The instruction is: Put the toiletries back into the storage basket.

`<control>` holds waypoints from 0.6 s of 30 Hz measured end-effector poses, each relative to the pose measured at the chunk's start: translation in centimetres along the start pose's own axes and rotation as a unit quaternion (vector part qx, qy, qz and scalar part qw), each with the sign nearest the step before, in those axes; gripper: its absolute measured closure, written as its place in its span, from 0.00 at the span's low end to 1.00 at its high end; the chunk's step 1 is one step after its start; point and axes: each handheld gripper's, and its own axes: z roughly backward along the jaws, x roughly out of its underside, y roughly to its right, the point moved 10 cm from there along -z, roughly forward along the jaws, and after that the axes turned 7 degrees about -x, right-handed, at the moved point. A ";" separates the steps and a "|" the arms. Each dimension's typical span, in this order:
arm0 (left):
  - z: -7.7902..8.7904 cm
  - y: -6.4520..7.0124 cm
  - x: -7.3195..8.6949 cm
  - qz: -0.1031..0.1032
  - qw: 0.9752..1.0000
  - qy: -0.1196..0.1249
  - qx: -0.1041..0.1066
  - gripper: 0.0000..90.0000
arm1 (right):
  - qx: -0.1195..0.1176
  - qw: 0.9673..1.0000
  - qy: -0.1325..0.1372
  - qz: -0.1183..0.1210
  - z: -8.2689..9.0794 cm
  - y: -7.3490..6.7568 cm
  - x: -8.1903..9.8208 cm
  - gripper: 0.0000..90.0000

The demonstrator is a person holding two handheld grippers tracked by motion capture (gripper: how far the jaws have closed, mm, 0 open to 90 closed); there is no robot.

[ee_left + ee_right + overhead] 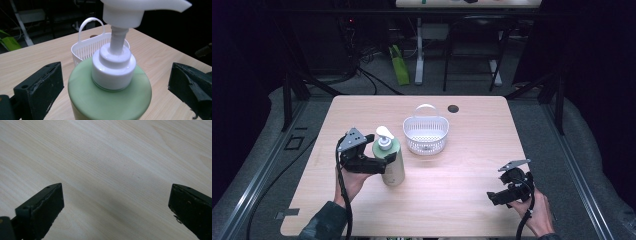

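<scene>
Green pump bottle between left gripper jaws (spread wide), basket behind

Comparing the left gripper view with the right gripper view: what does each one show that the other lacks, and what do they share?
Left gripper view: the green pump bottle stands between the left gripper's open jaws, which have not closed on it. Its white pump head rises at the top, and the white basket with its loop handle stands on the table behind it.

Right gripper view: the right gripper, its jaws wide apart with nothing between them, above bare wood.

Both: two black jaws rising from the bottom, spread open, over the same light wooden table.
</scene>
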 end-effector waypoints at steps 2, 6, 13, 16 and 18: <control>0.0 -0.2 -0.2 0.002 1.000 0.004 -0.004 0.00 | 0.001 1.000 -0.001 0.002 0.0 0.0 0.0 0.00; -0.2 -0.7 -0.8 0.010 1.000 0.013 -0.009 0.00 | 0.001 1.000 -0.001 0.001 -0.1 0.1 0.0 0.00; -0.7 -0.6 -1.3 0.011 1.000 0.021 -0.012 0.00 | 0.001 1.000 -0.003 0.003 -0.1 0.0 0.1 0.00; -0.5 -0.7 -1.7 0.010 0.999 0.035 -0.020 0.00 | 0.002 1.000 -0.003 0.002 -0.1 0.1 0.0 0.00; -0.4 -0.6 -2.0 0.007 0.999 0.042 -0.019 0.01 | 0.004 1.000 -0.003 0.001 -0.1 0.1 0.1 0.00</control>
